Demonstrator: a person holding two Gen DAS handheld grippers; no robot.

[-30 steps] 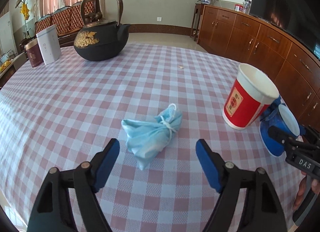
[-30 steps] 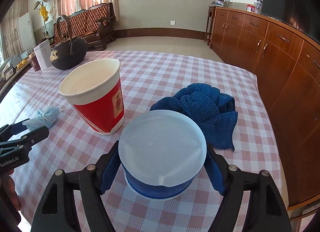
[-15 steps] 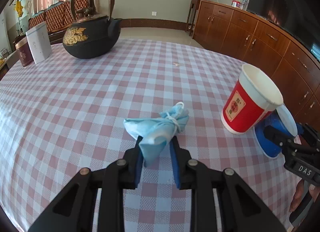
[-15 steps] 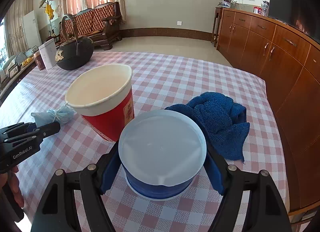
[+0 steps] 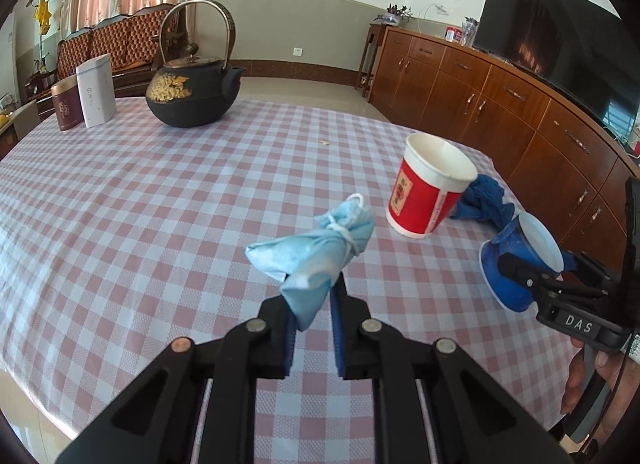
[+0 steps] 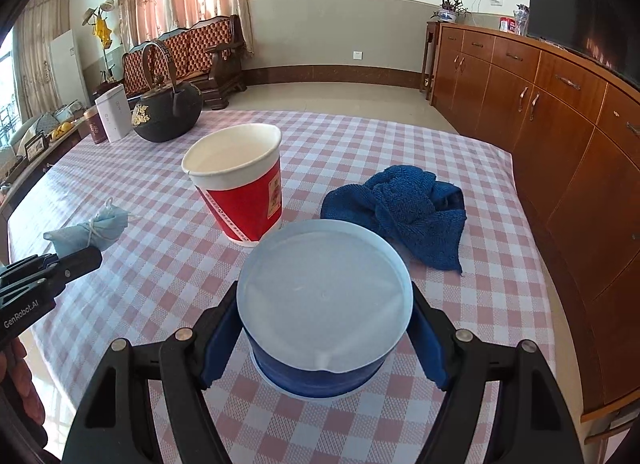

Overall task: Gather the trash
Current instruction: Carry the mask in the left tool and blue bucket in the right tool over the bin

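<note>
My left gripper [image 5: 314, 300] is shut on a crumpled light-blue face mask [image 5: 316, 252] tied with its ear loop, and holds it above the checked tablecloth. The mask also shows at the left of the right wrist view [image 6: 90, 230]. My right gripper [image 6: 324, 328] is shut on a blue tub with a white inside [image 6: 324, 304], held over the table's near right part; it shows in the left wrist view [image 5: 516, 260] too. A red and white paper cup [image 5: 428, 194] stands upright between them, empty inside in the right wrist view [image 6: 240, 180].
A crumpled dark-blue cloth [image 6: 404, 212] lies behind the tub. A black iron teapot [image 5: 192, 92], a white tin [image 5: 96, 90] and a maroon tin [image 5: 66, 104] stand at the far left. A wooden sideboard [image 5: 500, 104] runs along the right.
My left gripper closed on the mask and lifted it off the table, moving toward the red cup. My right gripper kept hold of the blue tub and shifted slightly.
</note>
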